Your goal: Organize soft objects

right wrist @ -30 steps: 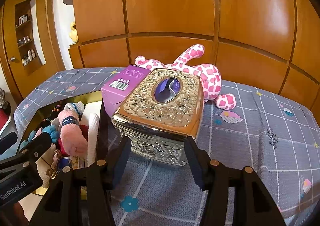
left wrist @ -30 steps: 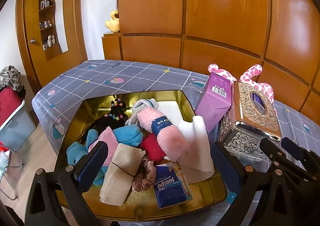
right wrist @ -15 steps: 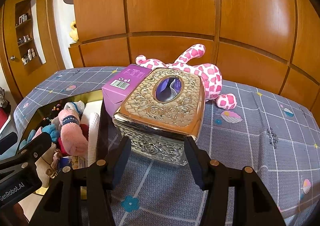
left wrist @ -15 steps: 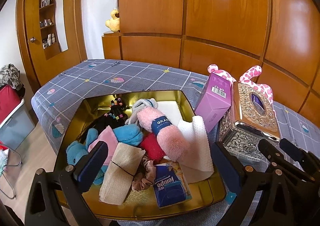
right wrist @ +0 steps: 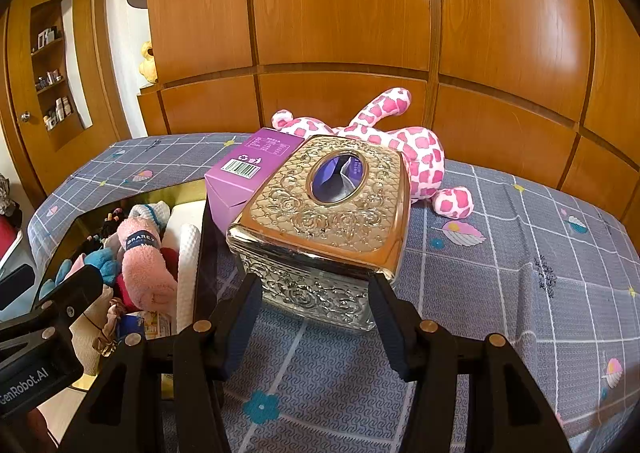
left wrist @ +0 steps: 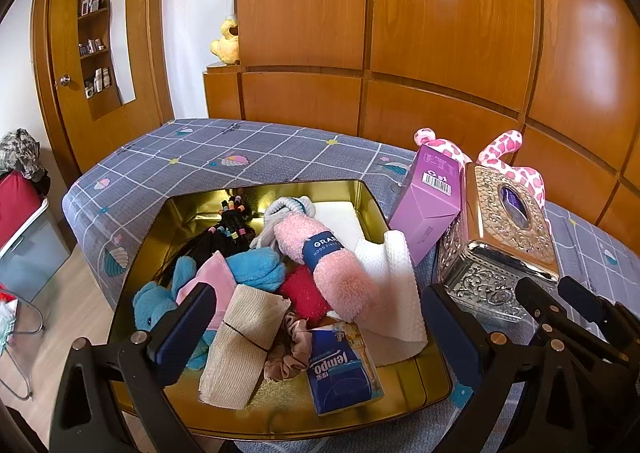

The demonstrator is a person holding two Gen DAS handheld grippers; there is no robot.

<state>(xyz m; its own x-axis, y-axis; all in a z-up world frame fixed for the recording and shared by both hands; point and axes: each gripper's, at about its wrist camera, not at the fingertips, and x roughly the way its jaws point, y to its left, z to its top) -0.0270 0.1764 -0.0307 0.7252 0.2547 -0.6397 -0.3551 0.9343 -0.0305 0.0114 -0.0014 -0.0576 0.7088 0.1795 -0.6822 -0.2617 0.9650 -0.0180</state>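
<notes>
A gold tray (left wrist: pixel 362 197) on the bed holds a pile of soft things: a pink fuzzy sock roll (left wrist: pixel 328 261), a white towel (left wrist: pixel 394 289), blue plush (left wrist: pixel 256 267), a beige cloth (left wrist: pixel 244 345), a scrunchie (left wrist: pixel 294 349) and a blue Tempo tissue pack (left wrist: pixel 342 371). My left gripper (left wrist: pixel 316 325) is open and empty above the tray's near side. My right gripper (right wrist: pixel 314 321) is open and empty, just in front of an ornate gold tissue box (right wrist: pixel 324 213). A pink spotted plush toy (right wrist: pixel 416 149) lies behind the box.
A purple carton (right wrist: pixel 248 173) leans between the tray and the tissue box. The bed has a grey checked cover (right wrist: pixel 520 273). Wooden panels (right wrist: pixel 344 13) stand behind. A door (left wrist: pixel 92 65) and the floor are at the left.
Both grippers have eased slightly forward. Both stay open and nothing has been taken hold of.
</notes>
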